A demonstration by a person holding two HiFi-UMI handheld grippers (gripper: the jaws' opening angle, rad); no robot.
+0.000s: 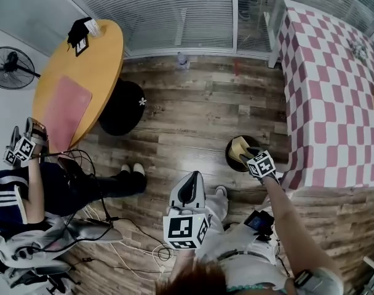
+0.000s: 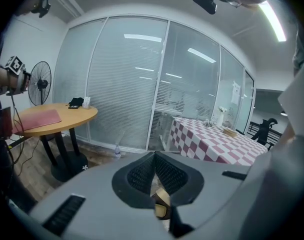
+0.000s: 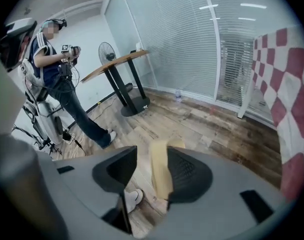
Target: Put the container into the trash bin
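A tan, flat container (image 1: 238,147) sits at the mouth of the small black trash bin (image 1: 232,160) on the wooden floor beside the checkered table. My right gripper (image 1: 248,153) is right over the bin. In the right gripper view the container (image 3: 161,171) stands between the jaws of the right gripper (image 3: 152,151), against the right pad, with a clear gap to the left one; the jaws are open. My left gripper (image 1: 188,189) hangs to the bin's left with its tips together on nothing. Through the left gripper (image 2: 154,156) the container (image 2: 162,204) shows below.
A red-and-white checkered table (image 1: 334,91) stands close to the bin's right. At the left are a round wooden table (image 1: 82,66) with a pink mat, its black base (image 1: 122,106), a fan (image 1: 11,66) and another person (image 1: 27,183). Cables (image 1: 113,226) lie on the floor.
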